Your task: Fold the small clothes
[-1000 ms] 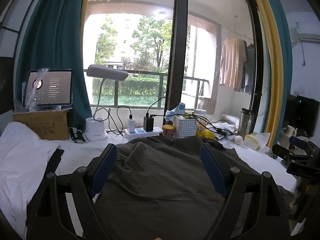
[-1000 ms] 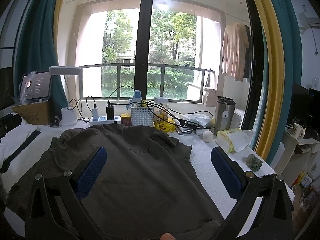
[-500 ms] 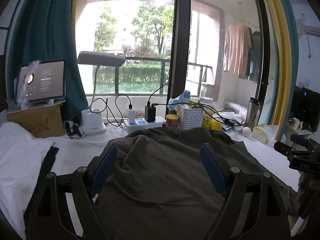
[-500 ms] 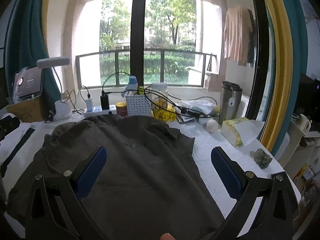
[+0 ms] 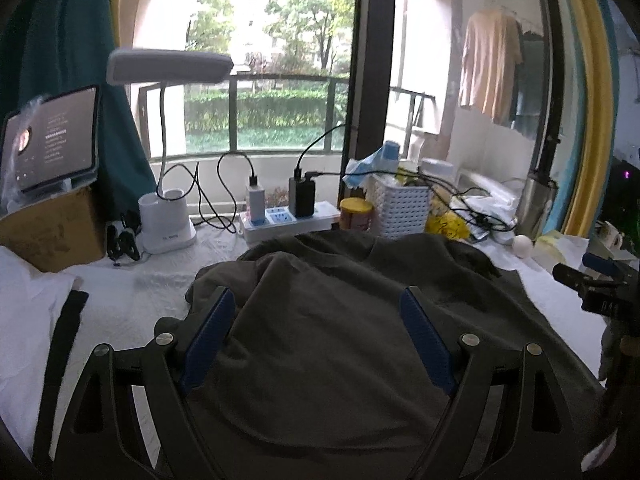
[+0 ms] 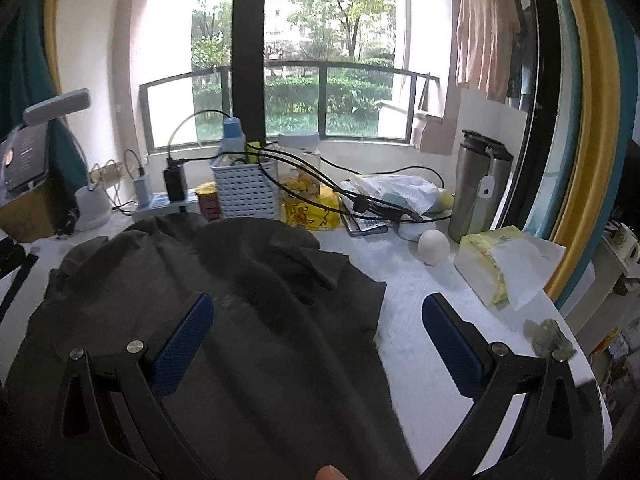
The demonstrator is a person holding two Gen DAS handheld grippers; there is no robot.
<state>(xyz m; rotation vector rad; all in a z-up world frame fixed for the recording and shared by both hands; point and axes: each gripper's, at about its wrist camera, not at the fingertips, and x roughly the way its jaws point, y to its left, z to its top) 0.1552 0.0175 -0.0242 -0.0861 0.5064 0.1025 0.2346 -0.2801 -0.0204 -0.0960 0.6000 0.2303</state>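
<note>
the dark olive shirt (image 5: 340,344) lies spread on the white-covered table (image 5: 132,292), collar end toward the window, its cloth rumpled into soft ridges near the neck and along the left sleeve. its near hem runs under both camera rigs and is cut off at the bottom edge, so how far it reaches cannot be told. in the right wrist view the same shirt (image 6: 248,320) shows a raised fold across the middle and a right edge ending on bare white cover.

the left gripper (image 5: 318,340) hangs over the shirt with its blue-padded fingers (image 5: 208,340) spread wide, nothing between them. the right gripper (image 6: 316,344) is likewise spread wide, its left pad over the cloth and its right pad over the table; whether either touches the cloth is unclear.

behind the collar stand a white basket (image 6: 244,192), a power strip (image 5: 288,220), a desk lamp (image 5: 168,216) and a steel tumbler (image 6: 480,188). a tissue pack (image 6: 496,268) sits to the right.
</note>
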